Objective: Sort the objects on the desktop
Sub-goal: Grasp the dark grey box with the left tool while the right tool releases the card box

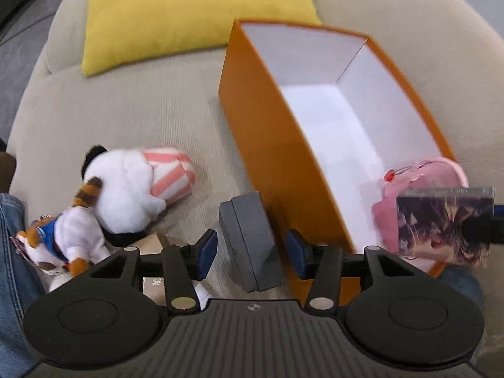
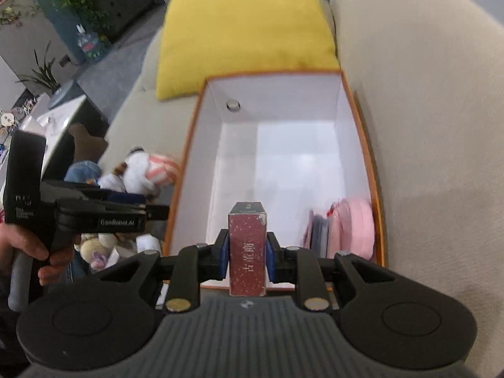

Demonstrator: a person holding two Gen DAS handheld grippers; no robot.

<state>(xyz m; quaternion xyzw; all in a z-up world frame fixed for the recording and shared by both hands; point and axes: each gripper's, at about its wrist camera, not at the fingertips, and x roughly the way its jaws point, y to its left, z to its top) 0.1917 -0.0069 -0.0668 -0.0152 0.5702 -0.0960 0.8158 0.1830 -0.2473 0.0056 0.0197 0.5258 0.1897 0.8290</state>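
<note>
An orange box (image 1: 267,132) with a white inside stands open on a beige sofa; its rim (image 2: 186,170) shows in the right wrist view too. A pink pouch (image 2: 359,226) lies in its near right corner. My right gripper (image 2: 247,252) is shut on a dark red speckled box (image 2: 247,252) above the orange box's near end; the same red box (image 1: 441,223) shows at the right edge of the left wrist view. My left gripper (image 1: 252,252) is open above a grey case (image 1: 249,236) lying beside the orange box, and its pads (image 1: 208,252) do not touch it.
Two plush toys lie left of the orange box: a white one with pink stripes (image 1: 132,186) and a small cat (image 1: 63,236). A yellow cushion (image 1: 189,15) leans behind. A hand (image 2: 47,252) holds the left gripper (image 2: 154,212). A low table (image 2: 63,116) stands beyond the sofa.
</note>
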